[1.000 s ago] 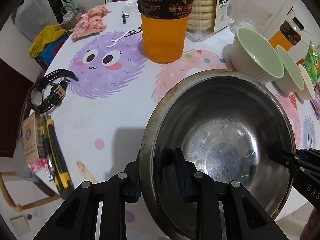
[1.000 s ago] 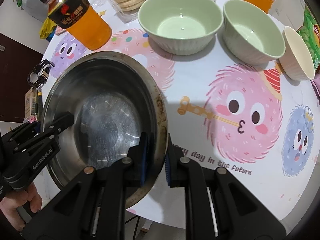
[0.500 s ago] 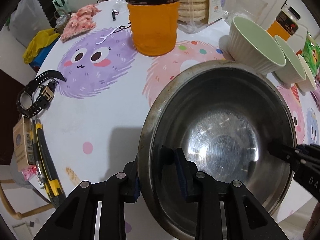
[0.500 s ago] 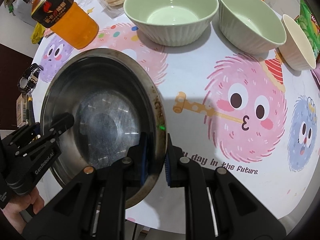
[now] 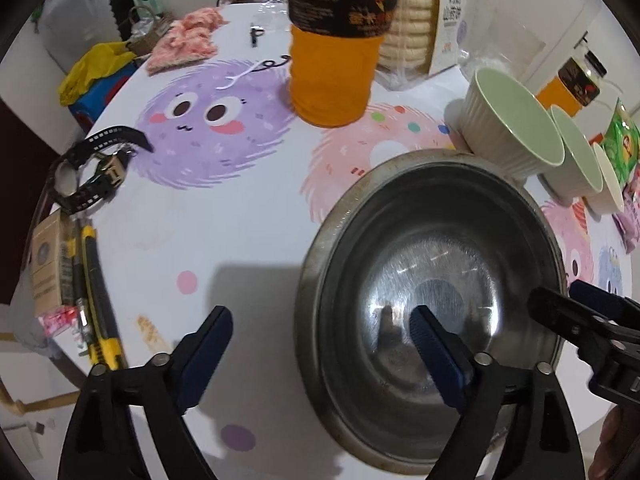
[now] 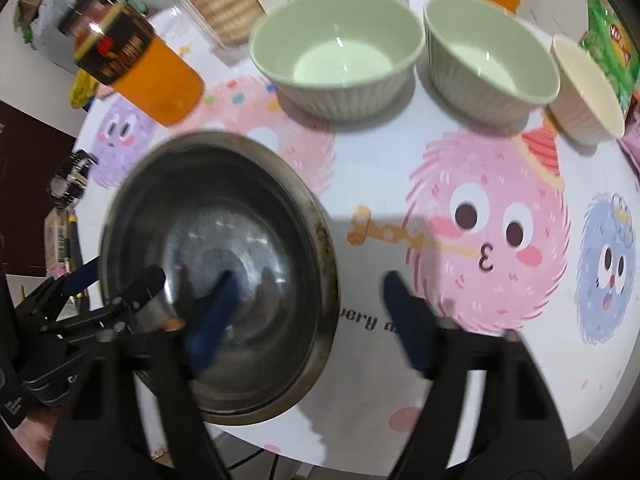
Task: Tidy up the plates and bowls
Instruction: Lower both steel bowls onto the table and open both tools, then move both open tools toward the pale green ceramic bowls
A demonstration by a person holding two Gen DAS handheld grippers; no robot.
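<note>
Steel bowl (image 5: 432,292) is sitting on the desk (image 5: 240,216) beside green bowls (image 6: 336,52); both grippers' jaws, just opening wide, are straddling its rim, gripping nothing.

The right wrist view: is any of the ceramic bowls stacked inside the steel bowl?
No, the steel bowl holds nothing, and the three ceramic bowls stand apart from it in a row behind.
</note>
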